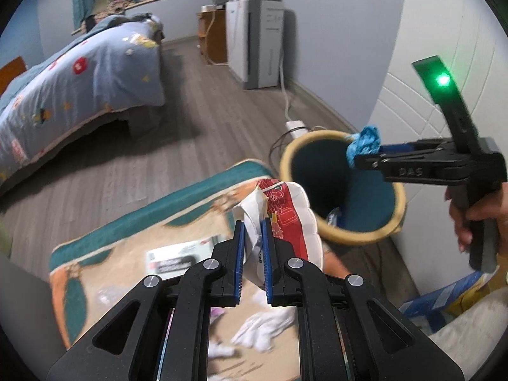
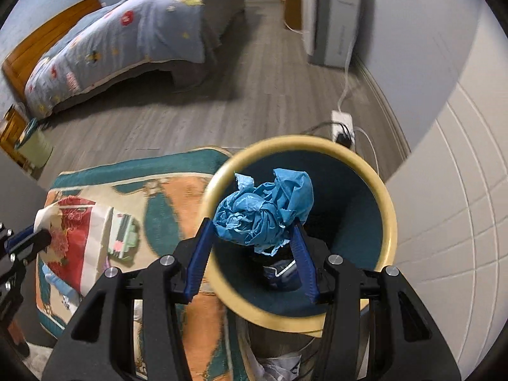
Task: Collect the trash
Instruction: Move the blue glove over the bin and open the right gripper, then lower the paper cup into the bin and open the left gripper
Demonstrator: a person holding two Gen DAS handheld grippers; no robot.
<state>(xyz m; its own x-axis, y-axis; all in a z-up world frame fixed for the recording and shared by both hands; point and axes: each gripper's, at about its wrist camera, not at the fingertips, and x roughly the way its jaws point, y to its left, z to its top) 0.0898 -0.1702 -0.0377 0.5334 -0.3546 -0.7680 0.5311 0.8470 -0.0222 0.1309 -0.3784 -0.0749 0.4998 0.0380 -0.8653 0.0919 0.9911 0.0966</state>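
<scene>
1. Two grippers each carry a piece of trash. The left gripper [image 1: 254,222] has its fingers [image 1: 239,254] nearly closed, pinching a white and red crumpled bag [image 1: 285,219] at the lower centre of the left wrist view.
2. The right gripper [image 2: 250,225] has its fingers [image 2: 198,254] about half open, clamped on either side of a blue crumpled paper wad [image 2: 263,212] in the middle of the right wrist view.
3. That wad hangs over the mouth of a round bin [image 2: 389,219] with a yellow rim and dark teal inside; some blue and white trash [image 2: 279,273] lies at its bottom.
4. Left of the bin, a patterned teal and orange rug [image 2: 171,197] covers the floor, with a printed paper [image 1: 181,254] and white scraps [image 1: 263,327] on it.
5. Beyond, in the upper left, stands a bed [image 2: 143,31] with a blue quilt; a white cabinet [image 1: 254,38] stands at the upper centre of the left wrist view.
</scene>
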